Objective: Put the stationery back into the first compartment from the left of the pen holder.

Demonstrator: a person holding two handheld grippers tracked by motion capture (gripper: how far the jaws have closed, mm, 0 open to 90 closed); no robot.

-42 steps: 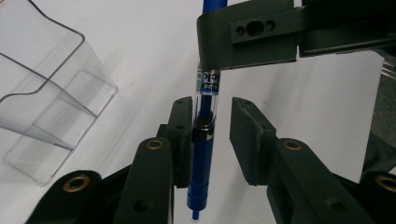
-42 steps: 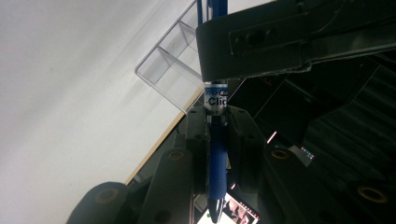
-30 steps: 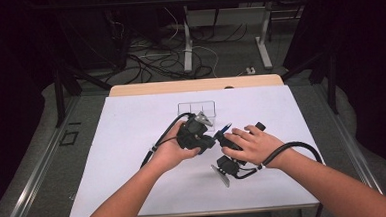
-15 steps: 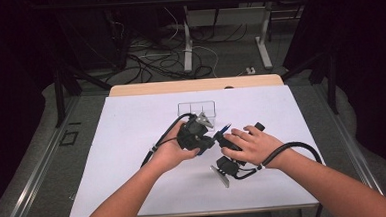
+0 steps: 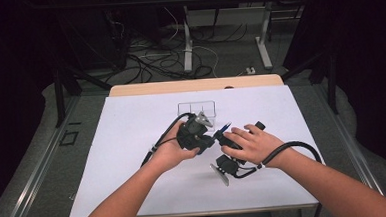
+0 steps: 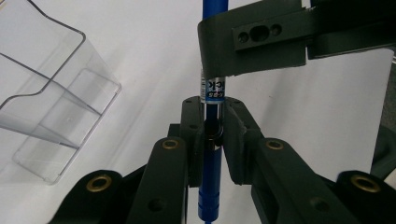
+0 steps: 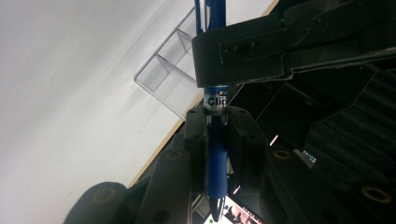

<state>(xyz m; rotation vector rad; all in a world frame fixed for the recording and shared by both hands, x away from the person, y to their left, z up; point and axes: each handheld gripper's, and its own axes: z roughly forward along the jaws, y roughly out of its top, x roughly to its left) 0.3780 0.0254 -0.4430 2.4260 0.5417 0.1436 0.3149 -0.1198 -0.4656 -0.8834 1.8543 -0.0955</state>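
A person's two forearms reach in from the bottom of the high view over a white-covered worktop, each hand holding a set of black tongs. The left hand and right hand meet near the middle of the worktop, w/ both tools pressed close together.

Left tongs: clenched on a blue pen. In the left gripper view the pen runs straight up between the two jaws, which close on it from either side; a white label band w/ black print sits just above the grip. Higher up, a jaw of the other tool crosses in front of the pen.

Right tongs: also clenched on the same pen, seen in the right gripper view running up between the jaws, w/ a white label reading "Clic" just above them. The left tool's jaw crosses the pen farther up. So the pen is held off the worktop by both tools at once, each gripping a different part of its barrel. In the high view its blue tip pokes out between the hands, pointing toward the far side.

A clear plastic box w/ a divider making compartments sits on the worktop just beyond the hands. Cables trail from both tools. Beyond the worktop's far edge, floor w/ loose cables and metal legs.
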